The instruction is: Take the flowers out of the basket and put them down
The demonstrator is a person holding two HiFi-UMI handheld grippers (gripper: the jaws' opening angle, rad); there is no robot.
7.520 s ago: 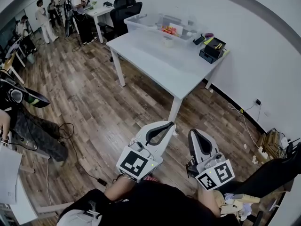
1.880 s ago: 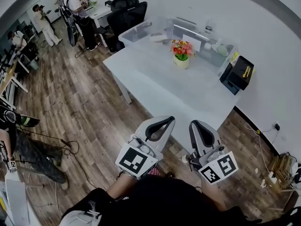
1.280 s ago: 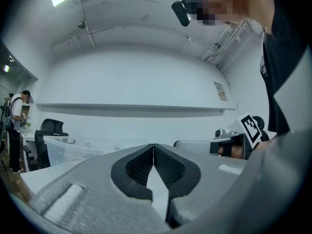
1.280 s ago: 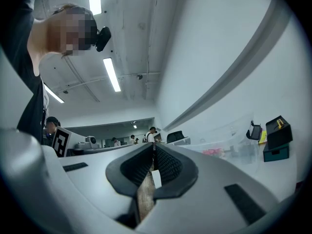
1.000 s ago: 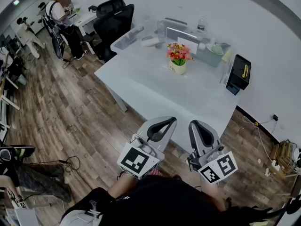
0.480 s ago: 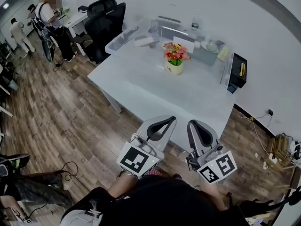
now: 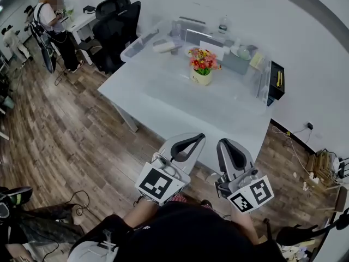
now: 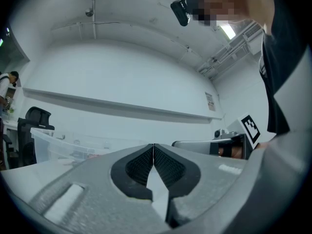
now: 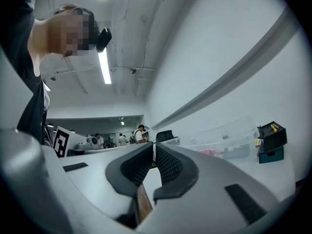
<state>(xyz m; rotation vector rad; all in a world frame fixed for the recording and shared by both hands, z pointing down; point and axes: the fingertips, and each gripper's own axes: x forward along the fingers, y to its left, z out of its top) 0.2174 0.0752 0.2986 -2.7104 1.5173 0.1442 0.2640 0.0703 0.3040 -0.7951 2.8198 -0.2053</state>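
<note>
A bunch of red, orange and pink flowers (image 7: 203,59) stands in a small pale round basket (image 7: 201,78) on the far half of the white table (image 7: 180,100) in the head view. My left gripper (image 7: 198,137) and right gripper (image 7: 222,143) are held side by side at the table's near edge, well short of the basket, both shut with nothing between the jaws. In the left gripper view the left gripper (image 8: 153,145) shows its pads pressed together. The right gripper (image 9: 153,144) looks the same in its own view, with a faint pink blur of the flowers (image 9: 212,152) far off.
A long clear plastic bin (image 7: 163,37) and a grey box (image 7: 235,64) sit behind the basket, by the wall. A black box (image 7: 275,82) stands at the table's right end. A black office chair (image 7: 113,23) is at the far left, people (image 7: 50,21) beyond it. Cables (image 7: 294,146) lie on the wood floor at right.
The table and flower basket have drawn a little nearer and shifted left in the head view as I step forward. Both grippers stay shut, side by side.
</note>
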